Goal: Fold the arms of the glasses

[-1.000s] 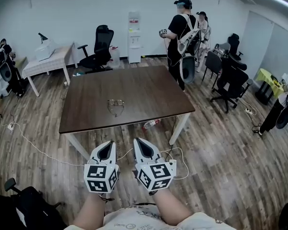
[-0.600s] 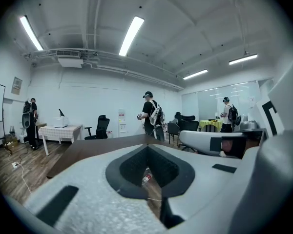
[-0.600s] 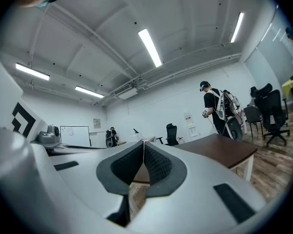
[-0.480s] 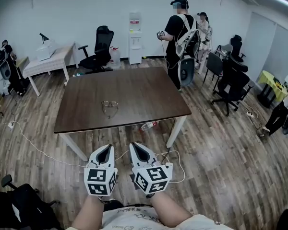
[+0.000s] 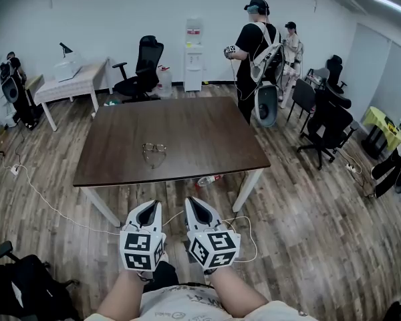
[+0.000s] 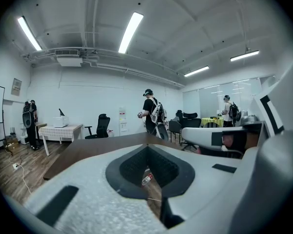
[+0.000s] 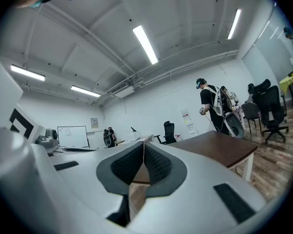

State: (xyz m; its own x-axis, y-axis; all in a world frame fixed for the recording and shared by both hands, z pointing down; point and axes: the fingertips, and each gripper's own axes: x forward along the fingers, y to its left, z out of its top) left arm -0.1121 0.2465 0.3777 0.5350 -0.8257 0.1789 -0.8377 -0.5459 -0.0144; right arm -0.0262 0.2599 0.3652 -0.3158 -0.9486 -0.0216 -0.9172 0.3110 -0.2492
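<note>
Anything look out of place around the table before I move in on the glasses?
One thing: a bottle lies on its side on the floor under the table's near edge. A white cable trails across the floor nearby. The glasses look fine, arms unfolded.

I see a dark brown table [image 5: 200, 122] standing on the wood floor [image 5: 301, 233]. The glasses [image 5: 154, 150] lie on it, left of centre and toward the near edge. A bottle [image 5: 208, 178] lies on the floor under its near edge.
</note>
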